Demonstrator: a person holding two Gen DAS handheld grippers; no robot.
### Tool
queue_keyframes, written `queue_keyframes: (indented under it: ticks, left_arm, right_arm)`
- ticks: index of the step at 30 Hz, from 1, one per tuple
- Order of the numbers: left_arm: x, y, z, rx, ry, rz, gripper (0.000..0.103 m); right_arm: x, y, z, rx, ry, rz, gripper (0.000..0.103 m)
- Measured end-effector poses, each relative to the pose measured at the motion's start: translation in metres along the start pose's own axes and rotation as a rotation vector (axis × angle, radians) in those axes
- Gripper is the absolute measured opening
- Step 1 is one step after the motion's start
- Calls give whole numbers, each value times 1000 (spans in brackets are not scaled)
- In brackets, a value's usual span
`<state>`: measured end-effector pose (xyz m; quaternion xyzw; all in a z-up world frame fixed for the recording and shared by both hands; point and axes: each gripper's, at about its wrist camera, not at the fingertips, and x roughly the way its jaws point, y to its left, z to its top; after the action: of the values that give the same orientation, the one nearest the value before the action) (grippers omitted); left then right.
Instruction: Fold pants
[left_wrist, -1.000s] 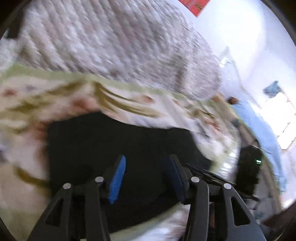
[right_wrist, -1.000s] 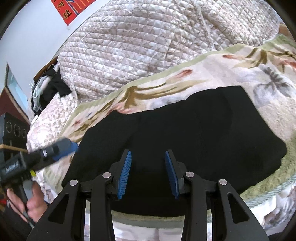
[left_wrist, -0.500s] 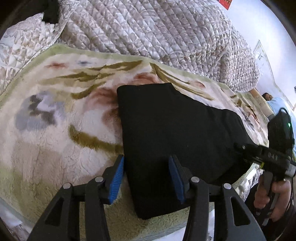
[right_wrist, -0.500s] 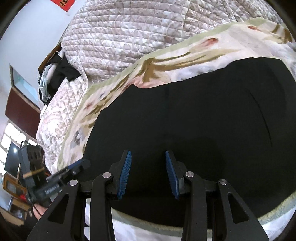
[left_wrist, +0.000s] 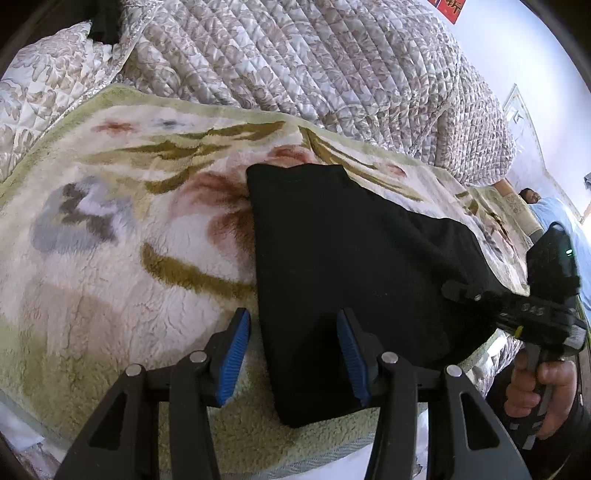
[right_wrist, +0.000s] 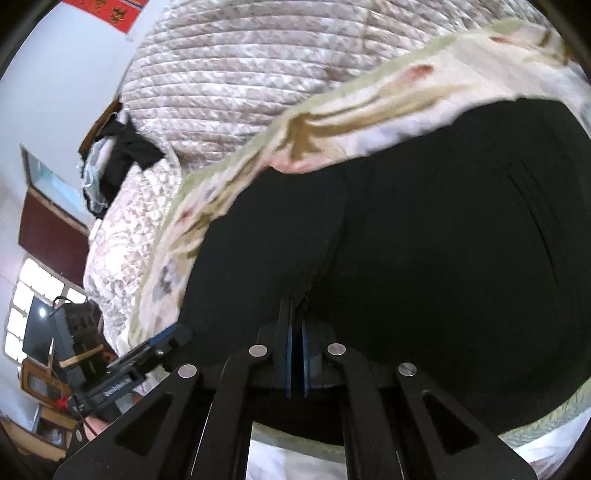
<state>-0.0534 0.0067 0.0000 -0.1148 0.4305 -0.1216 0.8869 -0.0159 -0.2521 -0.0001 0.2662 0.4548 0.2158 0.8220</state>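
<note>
Black pants (left_wrist: 354, 266) lie folded in a long rectangle on a floral fleece blanket (left_wrist: 110, 251) on the bed. My left gripper (left_wrist: 291, 354) is open, its blue pads straddling the near left edge of the pants, just above the blanket. My right gripper (right_wrist: 295, 354) is shut on the near edge of the pants (right_wrist: 443, 258), and the cloth puckers up between its pads. The right gripper also shows in the left wrist view (left_wrist: 517, 310), held by a hand at the right end of the pants.
A quilted bedspread (left_wrist: 295, 59) is heaped behind the blanket. Dark clothes (right_wrist: 122, 162) lie on the bed's far left. A person in blue (left_wrist: 554, 210) lies at the far right. Furniture and a window (right_wrist: 29, 310) stand left of the bed.
My right gripper has closed from open onto the near edge of the pants and moved closer to them. My left gripper has stayed open by the left edge.
</note>
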Motion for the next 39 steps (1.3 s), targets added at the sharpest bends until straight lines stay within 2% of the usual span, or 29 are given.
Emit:
queue_keyframes:
  ticks: [3,5,7,8,9,11,14,17,19,20,22,25,31,34,37,39]
  left_arm:
    - [-3,0,1,-1,3,5,51]
    - [-8,1,1,-8,1,7,51]
    - [-12,1,2,-10,-10,19,51]
    - [-14,0,5,-8,-20,22,51]
    - [-15,-2,11,-3,-30,16,51]
    - [-13,-9,23,14,-43,11,51]
    - [0,-24,45,68,-54,14,51]
    - [28,-29,63,88,-21,39,51]
    - [50,-24,67,78,27,64,51]
    - [58,-22,66,76,50,74,51]
    - [57,-22,63,84,22,70,51]
    - [51,-26,57,103,15,79,51]
    - [27,-30,33,101,-14,68,51]
    - [16,-35,15,102,-26,71,51]
    - [3,-38,0,130,-51,96,51]
    - [-5,-37,-8,125,-55,92,51]
  right_arm:
    - [1,-3,1,10,6,12,3]
    - [-3,3,2,-25,-6,-17,4]
    - [-12,6,5,-34,-46,-44,14]
    - [-16,6,9,-35,-73,-53,22]
    - [-20,8,12,-40,-95,-60,23]
    - [-27,14,21,-75,-140,-68,23]
    - [-13,24,33,-121,-104,-32,23]
    - [14,22,40,-140,-33,-104,23]
    - [23,8,44,-110,-44,-137,14]
    - [20,2,46,-81,-58,-144,13]
    - [10,-6,46,-57,-92,-172,13]
    - [-12,-11,39,-51,-140,-139,15]
    - [-20,2,8,-125,-116,-99,15]
    - [-15,4,-7,-160,-68,-164,15]
    - [-26,15,-17,-221,-100,-216,15]
    - [-36,27,-26,-276,-136,-208,15]
